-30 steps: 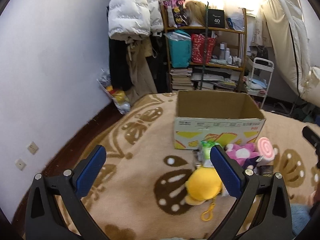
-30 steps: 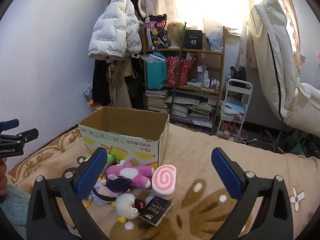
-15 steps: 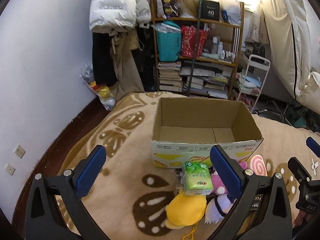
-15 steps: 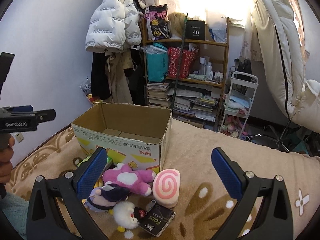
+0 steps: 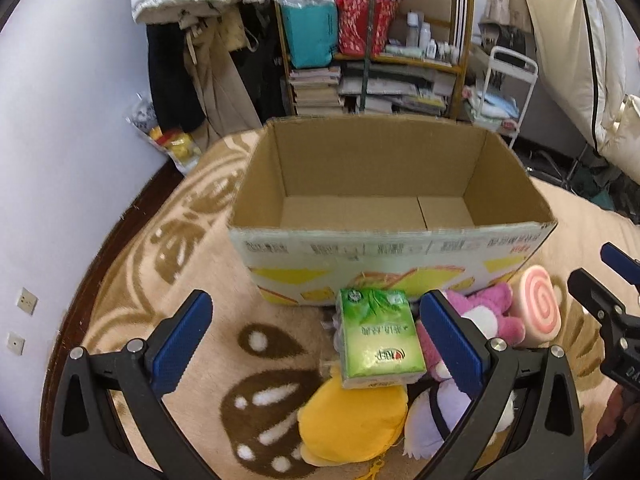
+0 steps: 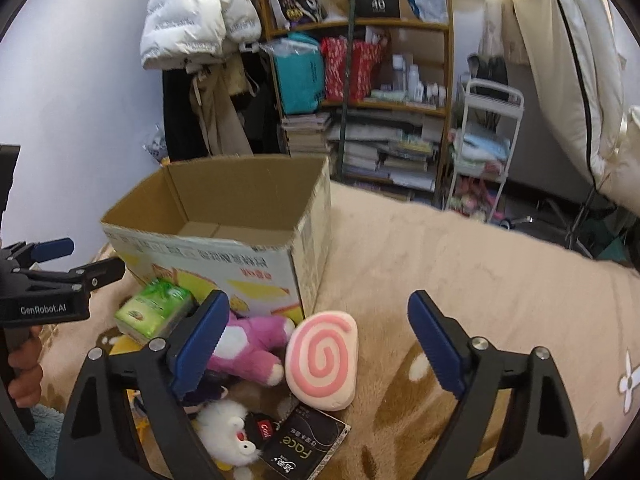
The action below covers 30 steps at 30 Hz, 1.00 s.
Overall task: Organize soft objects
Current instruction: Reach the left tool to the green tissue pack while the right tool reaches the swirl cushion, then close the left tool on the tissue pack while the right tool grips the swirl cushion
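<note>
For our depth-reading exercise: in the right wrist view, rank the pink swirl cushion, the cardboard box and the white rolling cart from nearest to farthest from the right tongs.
1. Pink swirl cushion: between the right tongs, left of centre.
2. Cardboard box: behind the cushion, to the left.
3. White rolling cart: far back, right of the bookshelf.

One cardboard box [image 5: 384,256] stands open on the blanket. Near it lie four plush toys: one yellow [image 5: 352,420], one pink [image 6: 256,344], one purple-and-white [image 5: 452,408] and one white fluffy one [image 6: 224,428]. There is one pink swirl cushion [image 6: 322,364], one green tissue pack [image 5: 376,336] and one black packet [image 6: 308,440]. Two tools show: left [image 5: 316,356] and right [image 6: 316,348].
</note>
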### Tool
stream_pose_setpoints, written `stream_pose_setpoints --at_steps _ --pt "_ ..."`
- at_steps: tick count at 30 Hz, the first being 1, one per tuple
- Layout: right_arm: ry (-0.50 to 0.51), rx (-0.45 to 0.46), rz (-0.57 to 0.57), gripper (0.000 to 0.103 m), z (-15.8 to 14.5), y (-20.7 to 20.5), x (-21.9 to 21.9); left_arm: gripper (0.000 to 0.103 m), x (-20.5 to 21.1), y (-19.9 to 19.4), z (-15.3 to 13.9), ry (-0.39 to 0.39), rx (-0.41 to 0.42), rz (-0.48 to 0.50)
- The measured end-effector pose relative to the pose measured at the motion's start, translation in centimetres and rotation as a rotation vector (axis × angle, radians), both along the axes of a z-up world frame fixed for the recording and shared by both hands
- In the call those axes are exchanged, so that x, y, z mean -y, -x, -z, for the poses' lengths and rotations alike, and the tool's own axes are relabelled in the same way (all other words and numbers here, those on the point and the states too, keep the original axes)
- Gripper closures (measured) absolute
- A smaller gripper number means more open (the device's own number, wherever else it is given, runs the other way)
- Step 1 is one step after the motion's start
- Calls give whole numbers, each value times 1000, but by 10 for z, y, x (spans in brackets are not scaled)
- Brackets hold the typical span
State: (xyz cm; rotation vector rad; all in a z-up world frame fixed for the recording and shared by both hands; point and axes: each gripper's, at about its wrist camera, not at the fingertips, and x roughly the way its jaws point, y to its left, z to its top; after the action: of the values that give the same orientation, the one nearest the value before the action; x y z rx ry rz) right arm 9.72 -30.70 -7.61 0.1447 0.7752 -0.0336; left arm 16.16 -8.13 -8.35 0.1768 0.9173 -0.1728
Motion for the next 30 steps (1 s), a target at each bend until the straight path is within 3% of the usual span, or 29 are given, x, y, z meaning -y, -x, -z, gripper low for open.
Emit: stream_pose_setpoints --at_steps 4,14,17,18,25,30 --pt "18 -50 18 16 16 -8 3 1 4 -2 15 -11 -33 11" --pt "-45 -157 17 18 46 -15 10 1 22 7 36 -88 -59 86" --pt "-106 -172 21 38 51 -14 16 3 26 10 39 -111 -54 97" --pt "-125 -179 22 38 53 -15 18 5 27 11 39 -120 -49 98" --pt "-156 -198 14 59 59 -16 19 25 31 15 41 -105 -53 115" --pt "-93 -206 -11 68 57 -15 7 50 28 17 45 -43 -98 133"
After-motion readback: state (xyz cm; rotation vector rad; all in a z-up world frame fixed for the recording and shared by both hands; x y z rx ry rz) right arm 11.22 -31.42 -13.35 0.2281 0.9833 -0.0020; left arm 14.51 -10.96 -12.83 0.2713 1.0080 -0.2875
